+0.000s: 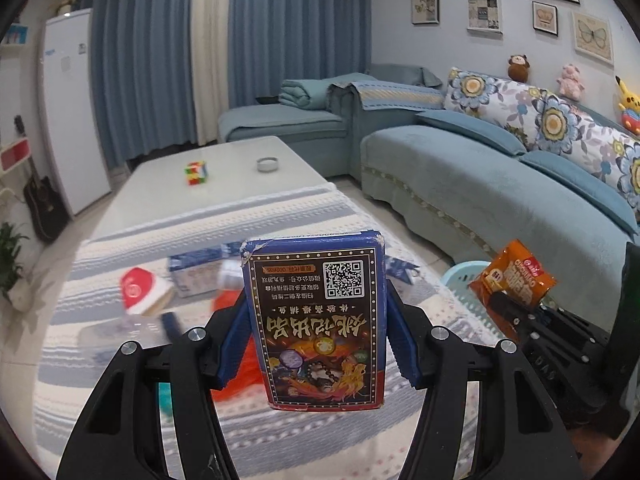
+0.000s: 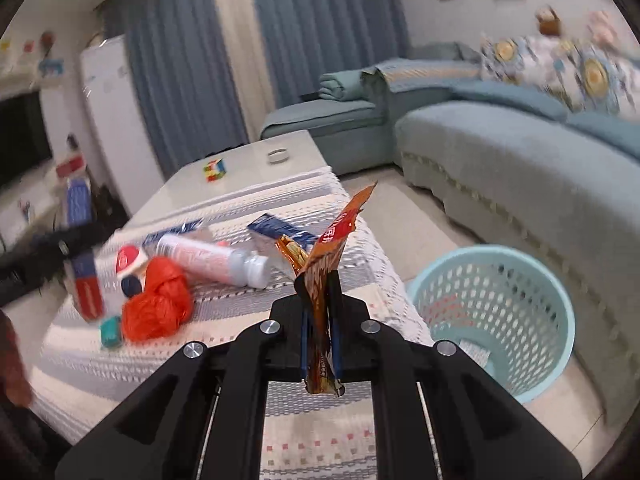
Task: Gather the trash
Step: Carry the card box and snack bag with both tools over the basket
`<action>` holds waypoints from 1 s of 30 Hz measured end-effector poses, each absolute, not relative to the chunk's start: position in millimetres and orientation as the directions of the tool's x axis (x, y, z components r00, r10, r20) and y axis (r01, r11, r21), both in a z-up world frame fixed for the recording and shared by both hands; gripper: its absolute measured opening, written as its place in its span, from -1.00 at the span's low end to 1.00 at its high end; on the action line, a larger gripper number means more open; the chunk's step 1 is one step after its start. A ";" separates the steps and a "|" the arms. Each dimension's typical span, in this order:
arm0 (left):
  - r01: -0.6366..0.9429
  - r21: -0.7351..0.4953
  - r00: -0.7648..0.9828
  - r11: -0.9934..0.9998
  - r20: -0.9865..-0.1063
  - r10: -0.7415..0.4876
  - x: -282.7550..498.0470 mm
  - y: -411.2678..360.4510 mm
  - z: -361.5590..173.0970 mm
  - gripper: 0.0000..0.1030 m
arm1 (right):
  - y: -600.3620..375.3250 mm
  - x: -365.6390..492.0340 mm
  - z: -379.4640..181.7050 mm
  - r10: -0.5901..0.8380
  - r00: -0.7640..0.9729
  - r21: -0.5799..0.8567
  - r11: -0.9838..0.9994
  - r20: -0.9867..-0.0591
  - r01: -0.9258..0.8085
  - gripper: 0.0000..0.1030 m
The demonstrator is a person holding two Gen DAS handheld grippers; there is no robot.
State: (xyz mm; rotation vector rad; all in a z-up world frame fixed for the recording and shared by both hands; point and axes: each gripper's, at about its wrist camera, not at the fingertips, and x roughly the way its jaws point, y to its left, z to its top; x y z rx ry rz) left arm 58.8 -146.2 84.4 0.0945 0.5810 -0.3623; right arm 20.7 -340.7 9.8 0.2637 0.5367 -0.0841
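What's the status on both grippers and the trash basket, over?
Left gripper shut on card box. Right gripper shut on orange wrapper. Basket right of table, nothing blocking.

Looking at a home living room: sofa (image 1: pixel 460 184), curtains (image 1: pixel 160 52), coffee table (image 1: pixel 224 184), framed pictures (image 1: pixel 484 14).

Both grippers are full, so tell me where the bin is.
In the right wrist view, the light blue basket stands on the floor at lower right, between the covered table and the sofa.

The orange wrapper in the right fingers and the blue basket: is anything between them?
In the right wrist view, nothing solid lies between the orange wrapper and the blue basket; only the striped cloth's edge and bare floor show behind the gap.
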 end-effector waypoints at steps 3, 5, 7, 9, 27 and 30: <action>0.385 -0.001 0.767 0.923 -0.555 -0.321 62.8 -169.4 68.5 0.13 | -359.5 21.0 8.5 -0.060 0.835 0.235 0.946 -0.546 0.222 -0.87; 0.399 -0.023 0.754 0.917 -0.561 -0.342 65.6 -182.7 59.9 0.13 | -373.4 18.8 8.5 -0.076 0.829 0.260 0.930 -0.554 0.259 -0.87; 0.409 -0.049 0.740 0.911 -0.566 -0.363 69.1 -194.5 54.8 0.13 | -384.2 16.1 8.6 -0.080 0.830 0.284 0.918 -0.552 0.277 -0.87; 0.422 -0.056 0.732 0.905 -0.568 -0.377 72.4 -207.1 50.7 0.13 | -394.0 10.5 10.6 -0.069 0.846 0.308 0.913 -0.529 0.267 -0.87; 0.571 -0.143 0.631 0.808 -0.553 -0.544 98.3 -334.5 13.6 0.14 | -470.7 -24.3 13.6 -0.242 0.872 0.257 0.892 -0.426 0.373 -0.87; 0.579 -0.181 0.602 0.795 -0.562 -0.567 99.4 -350.8 1.3 0.14 | -479.5 -19.1 -4.4 -0.237 0.853 0.268 0.881 -0.466 0.391 -0.86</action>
